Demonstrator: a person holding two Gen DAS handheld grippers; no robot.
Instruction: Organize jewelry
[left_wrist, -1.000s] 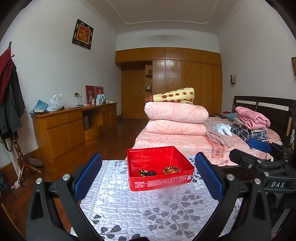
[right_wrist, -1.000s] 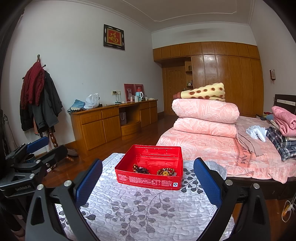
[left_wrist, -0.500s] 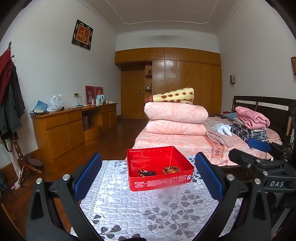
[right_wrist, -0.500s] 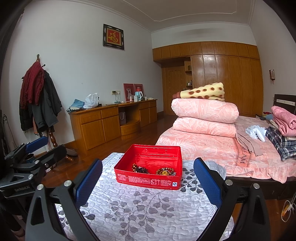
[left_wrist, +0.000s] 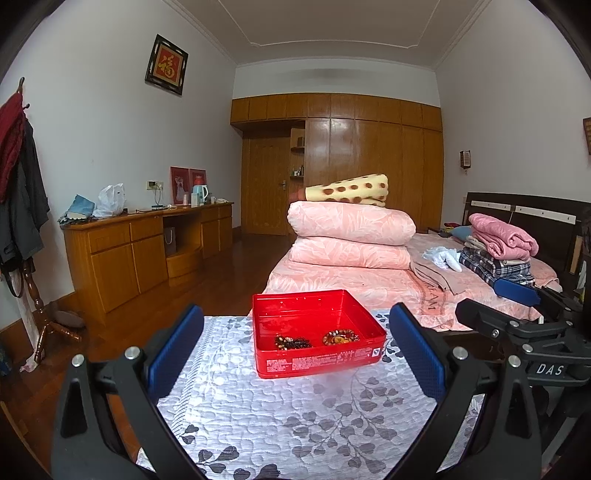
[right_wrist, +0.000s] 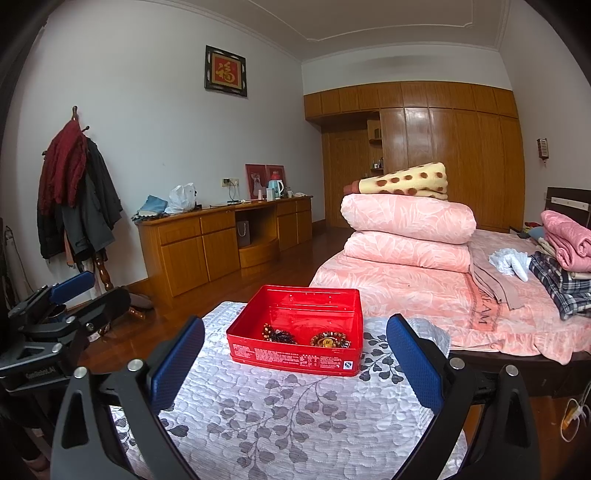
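Note:
A red tin box (left_wrist: 317, 363) (right_wrist: 295, 356) stands on a grey leaf-patterned quilt (left_wrist: 258, 417) (right_wrist: 295, 417). Inside lie a dark beaded bracelet (left_wrist: 292, 341) (right_wrist: 277, 335) and an orange-brown beaded bracelet (left_wrist: 340, 337) (right_wrist: 329, 339). My left gripper (left_wrist: 295, 349) is open, held back from the box with nothing between its blue pads. My right gripper (right_wrist: 295, 350) is open too, likewise short of the box and empty. The right gripper (left_wrist: 517, 306) shows at the right edge of the left wrist view; the left gripper (right_wrist: 59, 306) shows at the left edge of the right wrist view.
A bed (left_wrist: 369, 280) with folded pink quilts (left_wrist: 351, 236) lies just behind the table. A wooden dresser (left_wrist: 140, 247) runs along the left wall. A coat rack with clothes (right_wrist: 77, 199) stands at the left. Wooden floor lies between.
Both views have barely shifted; the box and bracelets stay in place and both grippers remain open.

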